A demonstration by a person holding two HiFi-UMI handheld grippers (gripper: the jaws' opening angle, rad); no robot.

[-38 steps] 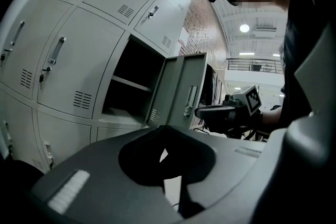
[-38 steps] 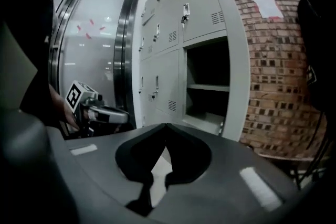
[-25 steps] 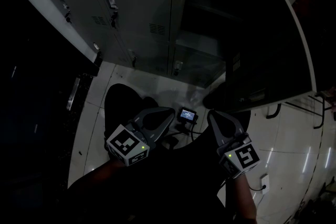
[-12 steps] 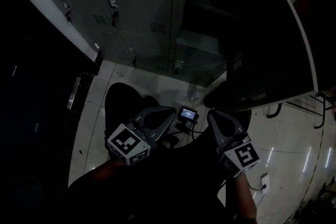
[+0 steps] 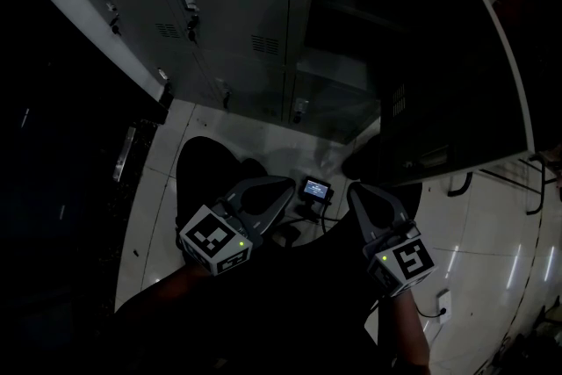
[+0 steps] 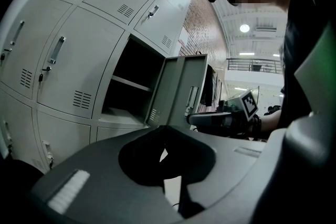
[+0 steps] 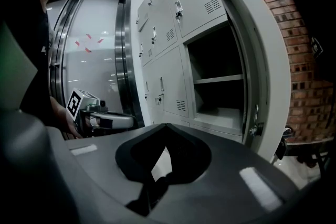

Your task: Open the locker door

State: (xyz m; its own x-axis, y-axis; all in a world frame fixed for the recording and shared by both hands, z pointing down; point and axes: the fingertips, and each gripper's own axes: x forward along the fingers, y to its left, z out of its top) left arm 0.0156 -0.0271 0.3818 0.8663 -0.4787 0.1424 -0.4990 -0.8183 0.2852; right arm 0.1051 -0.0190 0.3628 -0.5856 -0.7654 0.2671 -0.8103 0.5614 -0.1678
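The grey locker door (image 5: 448, 75) stands swung wide to the right, baring a dark compartment with a shelf (image 5: 342, 48). Both grippers are held low near the person's body, well back from the lockers. The left gripper (image 5: 285, 186) has its jaws together with nothing between them, and so does the right gripper (image 5: 354, 191). In the left gripper view the jaw tips (image 6: 167, 127) meet below the open door (image 6: 178, 89). Seen from the right gripper view, its shut tips (image 7: 167, 126) point toward the open compartment (image 7: 218, 78) and the door's edge (image 7: 262, 60).
Closed lockers with latch handles (image 5: 184, 0) fill the wall left of the open one. A small device with a lit screen (image 5: 315, 189) and cables lie on the white tiled floor (image 5: 492, 233). A dark cabinet stands at the far left.
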